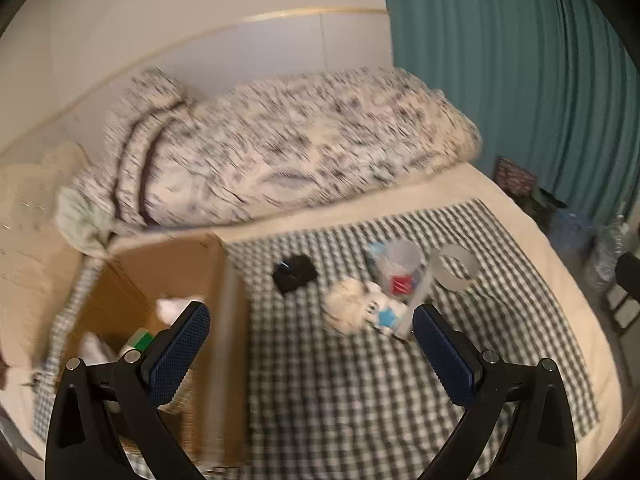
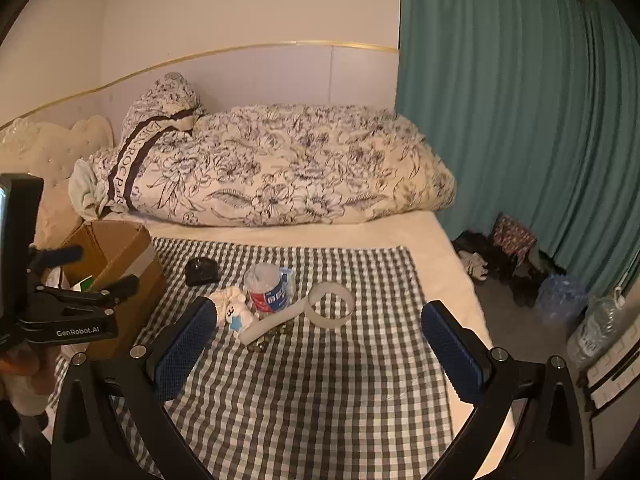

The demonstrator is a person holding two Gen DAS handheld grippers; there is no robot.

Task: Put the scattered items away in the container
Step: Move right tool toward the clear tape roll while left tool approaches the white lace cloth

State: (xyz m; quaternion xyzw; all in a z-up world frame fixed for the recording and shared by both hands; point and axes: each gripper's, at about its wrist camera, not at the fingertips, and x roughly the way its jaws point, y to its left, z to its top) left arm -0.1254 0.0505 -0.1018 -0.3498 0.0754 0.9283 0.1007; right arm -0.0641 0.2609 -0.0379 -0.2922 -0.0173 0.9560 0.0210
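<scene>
The left wrist view, blurred by motion, looks down into the cardboard box (image 1: 172, 276) at the left edge of the bed, showing white items and a green-and-white object (image 1: 138, 342) inside. The sharper right wrist view shows only the box's outer wall (image 2: 132, 268) but reveals small round beads (image 2: 266, 338) beside the strip of white tape (image 2: 316, 306). On the checked cloth (image 2: 320, 380), near its middle, lie a black pouch (image 2: 202, 272), a white soft toy with a blue star (image 2: 234, 308), an upright clear cup with a red-and-blue label (image 2: 270, 292) and the looped tape, clustered close together. The left gripper (image 1: 310, 344) hovers over the box's near wall, its fingers spread wide and empty. The right gripper (image 2: 316, 344) hangs above the cloth, fingers likewise wide apart, touching nothing.
</scene>
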